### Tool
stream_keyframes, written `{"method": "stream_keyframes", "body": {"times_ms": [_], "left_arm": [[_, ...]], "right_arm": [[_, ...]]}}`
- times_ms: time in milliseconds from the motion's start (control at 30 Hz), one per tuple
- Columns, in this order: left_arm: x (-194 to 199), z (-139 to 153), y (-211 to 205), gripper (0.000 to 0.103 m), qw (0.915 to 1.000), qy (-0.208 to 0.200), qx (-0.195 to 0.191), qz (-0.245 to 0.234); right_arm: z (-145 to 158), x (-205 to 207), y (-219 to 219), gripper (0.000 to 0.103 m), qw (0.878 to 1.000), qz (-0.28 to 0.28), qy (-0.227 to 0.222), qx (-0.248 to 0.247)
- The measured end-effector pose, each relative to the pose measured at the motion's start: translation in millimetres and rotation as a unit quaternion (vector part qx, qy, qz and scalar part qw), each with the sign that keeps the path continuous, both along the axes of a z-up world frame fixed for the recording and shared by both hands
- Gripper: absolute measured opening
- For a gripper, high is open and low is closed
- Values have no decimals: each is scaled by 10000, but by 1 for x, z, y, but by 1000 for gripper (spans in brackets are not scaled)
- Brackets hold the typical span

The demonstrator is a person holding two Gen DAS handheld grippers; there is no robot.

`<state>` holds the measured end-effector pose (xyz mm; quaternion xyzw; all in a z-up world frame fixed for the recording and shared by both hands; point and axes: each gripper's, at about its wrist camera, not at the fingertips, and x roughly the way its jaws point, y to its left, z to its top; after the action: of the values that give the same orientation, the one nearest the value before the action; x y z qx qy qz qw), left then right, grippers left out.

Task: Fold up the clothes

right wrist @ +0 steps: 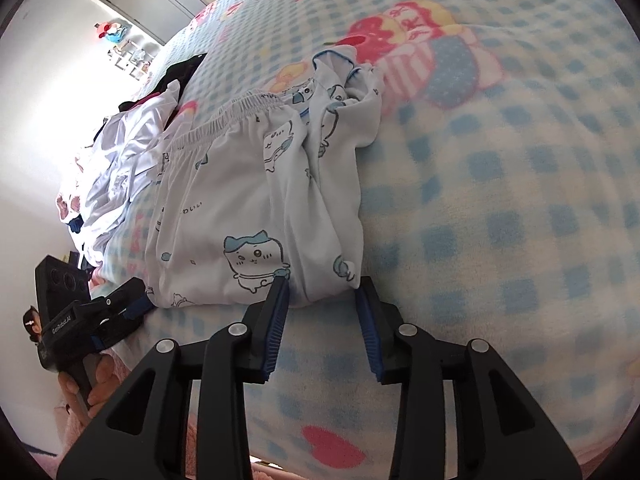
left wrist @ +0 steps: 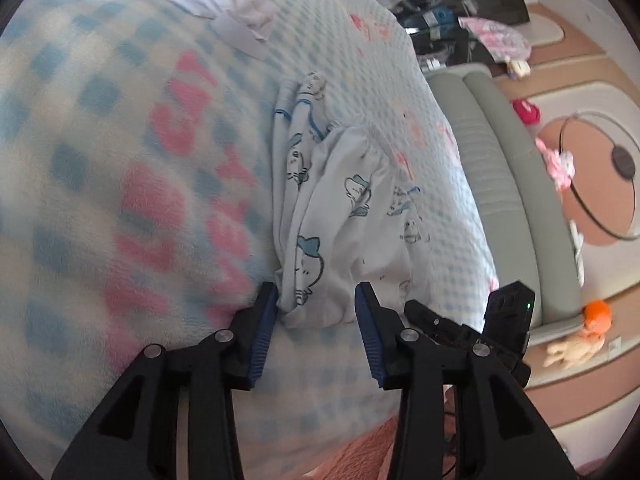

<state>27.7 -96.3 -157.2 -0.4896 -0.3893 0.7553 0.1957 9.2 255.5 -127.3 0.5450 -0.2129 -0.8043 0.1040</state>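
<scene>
one white heap of clothes lies toward the bed's left edge. one cartoon-print garment, perhaps two pieces, sits mid-blanket. left hand-held gripper and right hand-held gripper both gape at its near hem, gripping nothing.

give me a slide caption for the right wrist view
Right gripper open at the near edge of folded white cartoon-print pajamas on a checked blanket.
</scene>
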Motion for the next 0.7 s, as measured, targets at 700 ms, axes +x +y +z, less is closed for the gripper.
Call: {"method": "stream_keyframes", "body": {"times_ms": [700], "left_arm": [[-1, -20, 27, 13, 9962, -434, 458, 596]], "right_arm": [[-12, -16, -2, 36, 9914, -707, -145, -1092]]}}
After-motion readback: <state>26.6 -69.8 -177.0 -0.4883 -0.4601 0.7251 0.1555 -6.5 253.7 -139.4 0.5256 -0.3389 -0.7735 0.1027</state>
